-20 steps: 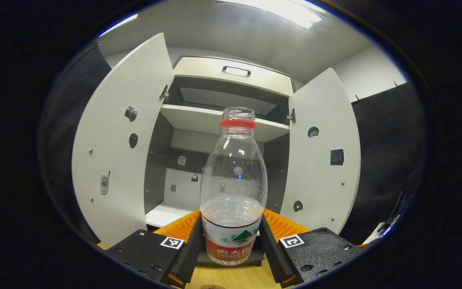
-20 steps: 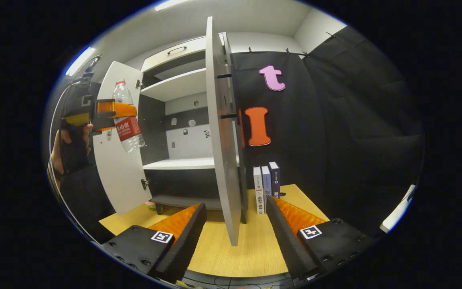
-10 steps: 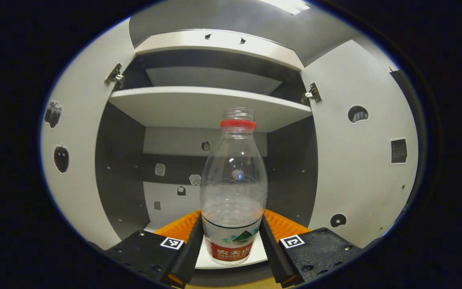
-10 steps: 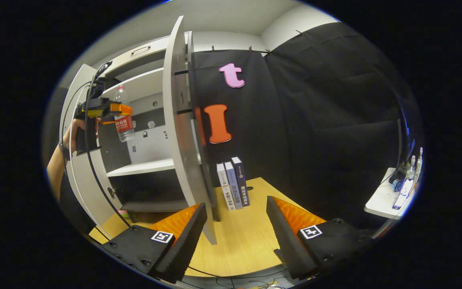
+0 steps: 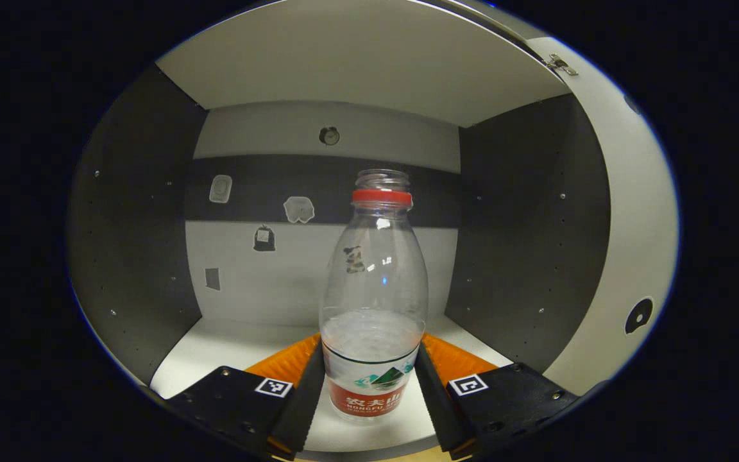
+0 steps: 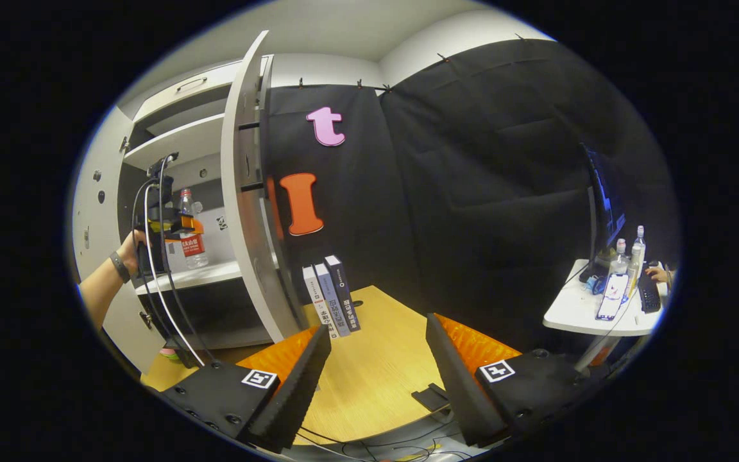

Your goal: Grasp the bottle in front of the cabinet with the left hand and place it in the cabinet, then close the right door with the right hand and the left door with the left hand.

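Clear plastic bottle, red neck ring (image 5: pixel 373 301): light, thin-walled, likely crushable; left gripper (image 5: pixel 369 391) clamped at labelled lower body, over white shelf (image 5: pixel 215 346) front edge. Right gripper (image 6: pixel 376 359) apart, empty.

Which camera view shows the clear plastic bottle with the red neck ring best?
The left gripper view: the clear plastic bottle with the red neck ring stands upright, large and central, held between the left gripper fingers inside the cabinet. The right gripper view shows the bottle small and far off, partly hidden by the left gripper.
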Available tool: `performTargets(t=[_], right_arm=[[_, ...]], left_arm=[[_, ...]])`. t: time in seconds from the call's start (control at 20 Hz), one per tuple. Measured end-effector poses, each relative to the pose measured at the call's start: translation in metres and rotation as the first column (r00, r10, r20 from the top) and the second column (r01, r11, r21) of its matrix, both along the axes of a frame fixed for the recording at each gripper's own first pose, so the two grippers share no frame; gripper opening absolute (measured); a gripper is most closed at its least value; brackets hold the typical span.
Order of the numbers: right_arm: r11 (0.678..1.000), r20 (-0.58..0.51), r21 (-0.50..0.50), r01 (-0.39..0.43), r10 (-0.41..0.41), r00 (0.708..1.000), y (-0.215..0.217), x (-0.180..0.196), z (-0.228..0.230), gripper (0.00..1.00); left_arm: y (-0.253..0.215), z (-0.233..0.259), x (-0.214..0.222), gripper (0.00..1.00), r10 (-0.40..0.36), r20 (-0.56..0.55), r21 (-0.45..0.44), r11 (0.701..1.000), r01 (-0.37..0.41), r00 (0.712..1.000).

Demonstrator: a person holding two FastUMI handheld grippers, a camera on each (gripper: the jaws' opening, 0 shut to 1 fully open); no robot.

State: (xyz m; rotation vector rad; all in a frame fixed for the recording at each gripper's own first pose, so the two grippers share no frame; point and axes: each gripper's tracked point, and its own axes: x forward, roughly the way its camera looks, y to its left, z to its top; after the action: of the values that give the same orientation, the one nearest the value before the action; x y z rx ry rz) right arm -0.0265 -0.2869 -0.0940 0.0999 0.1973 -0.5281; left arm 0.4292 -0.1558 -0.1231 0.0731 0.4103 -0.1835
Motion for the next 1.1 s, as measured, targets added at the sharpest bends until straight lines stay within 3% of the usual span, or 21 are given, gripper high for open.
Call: performTargets(t=[0.3,0.6,0.75,0.8,1.1], right_arm=[[0.998,-0.006,0.013,0.053,-0.053,0.999,-0.001,-0.008,-0.008,0.98],[0.999,-0.015,0.014,0.040,-0.040,0.999,0.002,-0.002,-0.012,0.98],[1.000,-0.011,0.017,0.025,-0.025,1.000,0.004,0.003,-0.011,0.99],[1.000,-0.010,0.017,0.020,-0.020,1.000,0.004,0.005,-0.011,0.99],[1.000,-0.020,0.020,-0.011,0.011,1.000,0.003,0.010,-0.013,0.99]], left_arm=[[-0.002,-0.020,0.009,0.75,-0.009,-0.028,-0.023,1.000,0.009,1.000],[-0.006,-0.023,0.010,0.78,-0.026,-0.004,-0.031,0.999,0.026,1.000],[-0.004,-0.013,0.014,0.87,-0.020,0.034,-0.042,0.999,0.022,0.999],[-0.003,-0.008,0.014,0.95,-0.021,0.048,-0.041,0.999,0.023,0.999],[0.000,0.033,0.014,0.95,-0.011,0.156,-0.063,0.998,0.021,0.988]])
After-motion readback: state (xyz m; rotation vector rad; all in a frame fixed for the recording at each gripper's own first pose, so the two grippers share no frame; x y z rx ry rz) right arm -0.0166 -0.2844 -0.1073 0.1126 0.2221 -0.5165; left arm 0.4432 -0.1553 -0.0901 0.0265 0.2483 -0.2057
